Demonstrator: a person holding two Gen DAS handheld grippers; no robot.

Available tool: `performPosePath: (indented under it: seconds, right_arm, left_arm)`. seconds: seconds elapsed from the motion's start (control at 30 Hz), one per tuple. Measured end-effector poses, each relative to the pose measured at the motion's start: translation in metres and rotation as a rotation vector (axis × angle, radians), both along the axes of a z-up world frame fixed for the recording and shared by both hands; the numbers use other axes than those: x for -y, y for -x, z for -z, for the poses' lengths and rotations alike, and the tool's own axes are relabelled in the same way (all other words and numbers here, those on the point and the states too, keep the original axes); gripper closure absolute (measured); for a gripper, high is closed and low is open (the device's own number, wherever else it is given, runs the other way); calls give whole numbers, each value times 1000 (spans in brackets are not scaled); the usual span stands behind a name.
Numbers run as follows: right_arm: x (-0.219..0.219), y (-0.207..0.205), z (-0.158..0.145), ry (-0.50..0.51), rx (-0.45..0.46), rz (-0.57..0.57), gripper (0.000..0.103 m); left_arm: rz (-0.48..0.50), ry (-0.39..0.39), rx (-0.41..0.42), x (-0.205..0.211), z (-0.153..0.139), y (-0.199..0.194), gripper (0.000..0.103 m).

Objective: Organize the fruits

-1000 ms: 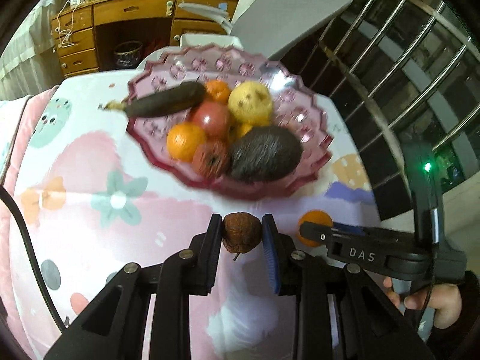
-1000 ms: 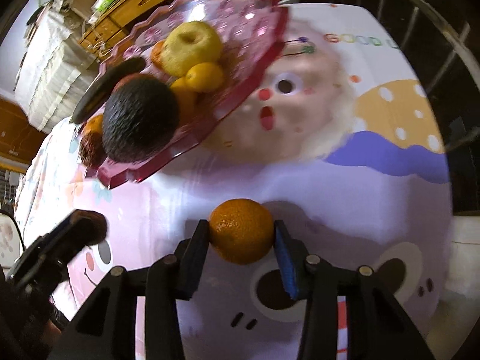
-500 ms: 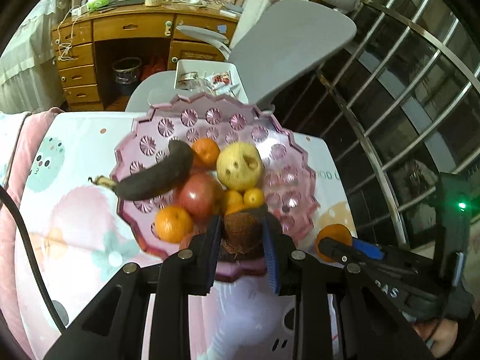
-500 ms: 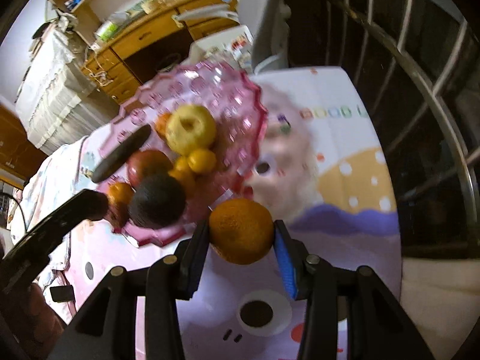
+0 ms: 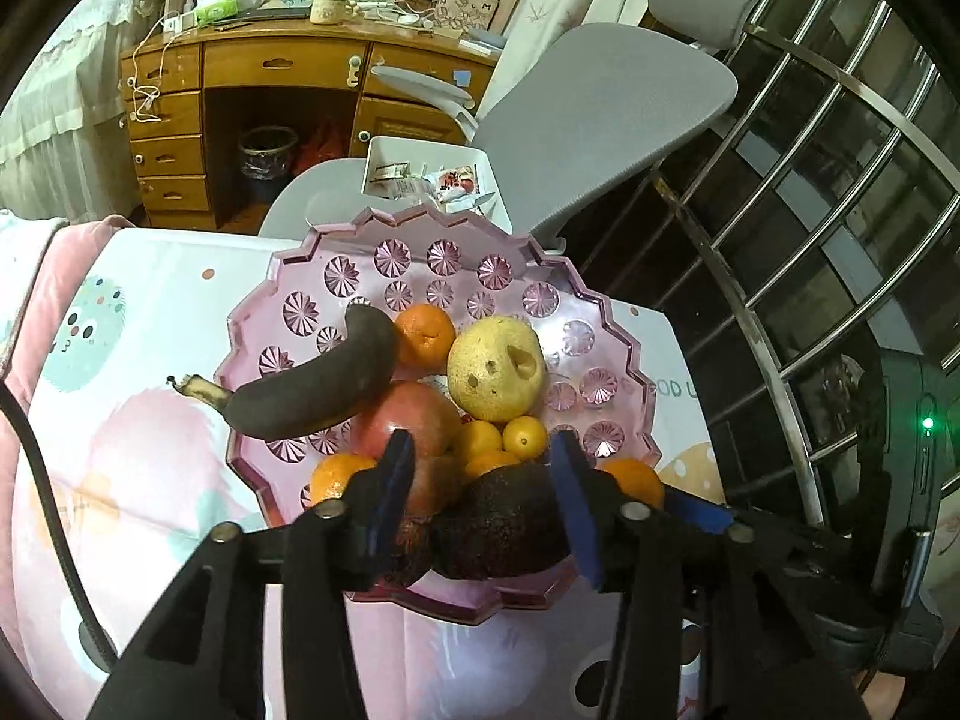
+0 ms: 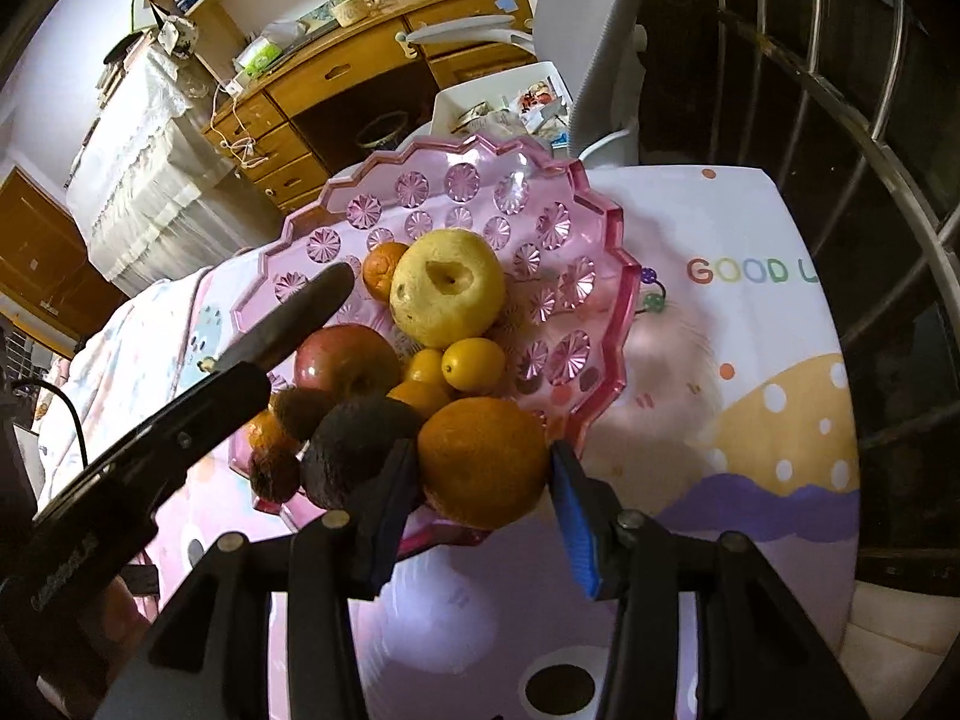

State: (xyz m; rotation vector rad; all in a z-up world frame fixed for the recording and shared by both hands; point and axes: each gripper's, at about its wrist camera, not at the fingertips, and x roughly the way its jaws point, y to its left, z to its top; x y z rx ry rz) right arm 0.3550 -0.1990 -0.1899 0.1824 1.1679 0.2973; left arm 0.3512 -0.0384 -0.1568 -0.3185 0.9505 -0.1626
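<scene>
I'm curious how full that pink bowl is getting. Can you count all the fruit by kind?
Banana: 1
Pear: 1
Apple: 1
Avocado: 1
Oranges: 3, one held in the right gripper
Kumquats: 3, one mostly hidden
Brown fruits: 2
Total: 12
</scene>
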Motion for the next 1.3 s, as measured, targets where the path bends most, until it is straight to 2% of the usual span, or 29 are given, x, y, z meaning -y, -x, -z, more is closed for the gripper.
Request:
performPosePath:
  seconds: [0.1,0.23,0.33,0.43,0.5,0.67,0.73,0.8,0.93,1.03,1.13,1.23,1.3]
  right_arm:
    - [0,2,-5,-12,20,5,47]
    - [1,8,-6,-26,19,9,47]
    - [1,17,-5,-32,11,20,45]
    - [-1,32,-2,-26,2,28,42]
    - [-3,44,2,-21,-10,32,39]
    - [-14,85,18,30,-44,74,37]
    - [-20,107,25,50,-53,97,35]
    - [-29,128,29,70,-51,109,30]
    - [-47,171,33,120,-49,115,28]
    - [-57,201,32,148,-78,86,28]
    - [-63,236,20,184,-99,56,28]
    - [-67,267,-1,217,-99,8,27]
    - [-66,284,-20,206,-86,-20,23]
  left_arm:
    - [-13,-6,6,-2,-3,5,48]
    - [-26,-11,-6,-6,-3,19,40]
    - [-33,1,-19,-11,-1,34,38]
    - [-37,11,-39,-18,4,50,30]
    - [-38,4,-66,-26,11,63,29]
    - [-4,-7,-145,-49,35,105,26]
    - [9,12,-191,-62,44,125,24]
    - [17,26,-218,-73,50,147,21]
    - [32,-25,-290,-91,58,190,21]
    - [57,-40,-345,-104,57,220,20]
    - [70,-104,-398,-111,47,250,20]
    - [77,-149,-415,-111,24,272,20]
    - [75,-131,-410,-108,3,284,20]
